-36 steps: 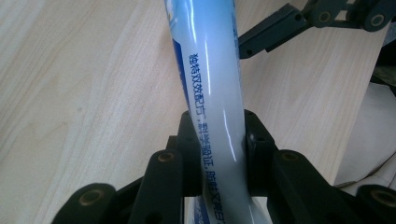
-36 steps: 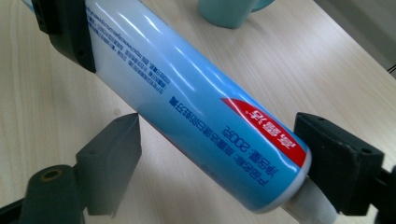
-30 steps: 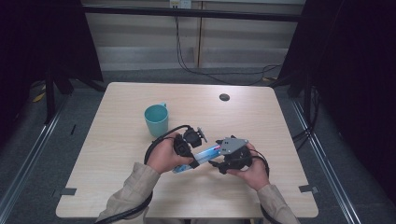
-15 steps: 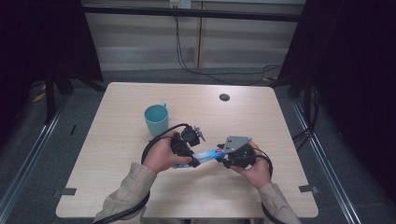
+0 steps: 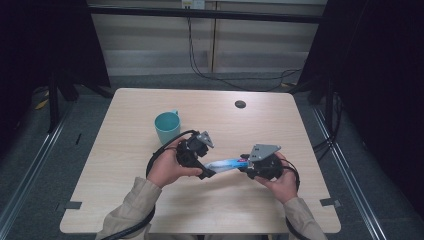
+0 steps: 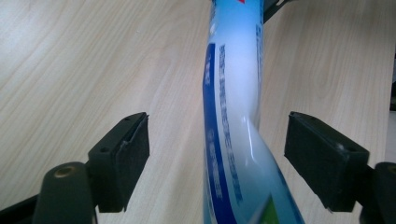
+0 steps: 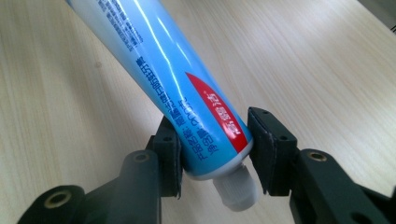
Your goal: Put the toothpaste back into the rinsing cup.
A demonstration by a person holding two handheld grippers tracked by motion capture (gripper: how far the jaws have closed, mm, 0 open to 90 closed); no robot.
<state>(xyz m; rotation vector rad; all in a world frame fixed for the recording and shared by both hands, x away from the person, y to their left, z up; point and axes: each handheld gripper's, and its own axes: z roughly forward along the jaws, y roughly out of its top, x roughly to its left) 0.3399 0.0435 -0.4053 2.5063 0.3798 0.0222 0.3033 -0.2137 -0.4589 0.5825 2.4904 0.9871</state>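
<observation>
From the high view we see a glossy blue-and-white plastic toothpaste tube [image 5: 226, 163] spanning between the left gripper [image 5: 196, 156] and the right gripper [image 5: 254, 168], above the pale wood-grain desk [image 5: 125, 150]. A teal cup with a handle [image 5: 167, 126] stands near the left gripper, and a small dark round disc [image 5: 240, 104] lies well apart at the far side.

In the right gripper view we see its black padded fingers [image 7: 267, 144] pinching the tube's shoulder, the white screw cap [image 7: 237, 186] poking out towards the camera, beside a red label patch.

In the left gripper view its fingers [image 6: 122, 161] are spread wide, the tube's flattened end between them, touching neither.
</observation>
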